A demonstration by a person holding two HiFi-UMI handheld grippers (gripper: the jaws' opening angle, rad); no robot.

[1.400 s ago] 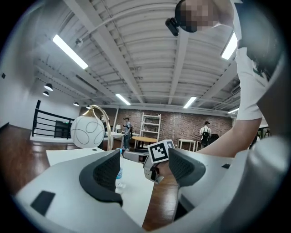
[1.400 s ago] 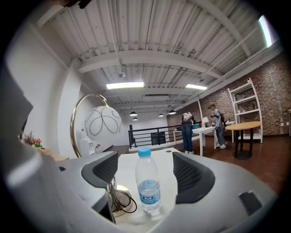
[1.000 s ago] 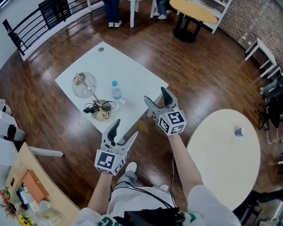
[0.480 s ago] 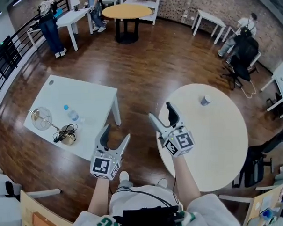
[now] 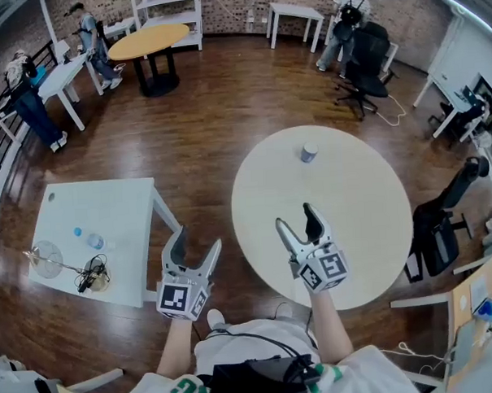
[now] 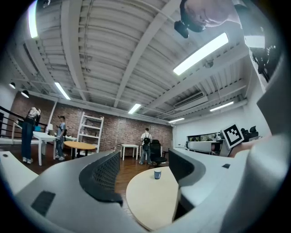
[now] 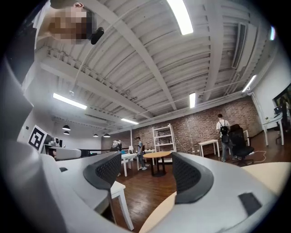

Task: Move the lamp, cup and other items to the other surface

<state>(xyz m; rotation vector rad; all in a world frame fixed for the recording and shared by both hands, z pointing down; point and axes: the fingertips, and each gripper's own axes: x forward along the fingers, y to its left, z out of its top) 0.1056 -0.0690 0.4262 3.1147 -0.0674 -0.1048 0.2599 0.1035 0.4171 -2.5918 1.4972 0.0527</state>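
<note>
Newly changed: both grippers have swung away from white table [image 5: 108,206], lower left, to round table [image 5: 353,228].
Cup [image 5: 308,153]: on round table, upper centre.
Lamp [image 5: 49,261], bottle [image 5: 94,240]: on white table.
Left gripper [image 5: 196,243]: released, empty.
Right gripper [image 5: 297,218]: jaws just narrowed slightly, apart, empty.
Meaning: nothing carried across; lamp and bottle must yet be fetched.

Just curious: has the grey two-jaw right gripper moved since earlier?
Yes: the right gripper went from the white rectangular table to over the round cream table, its empty jaws closing.
</note>
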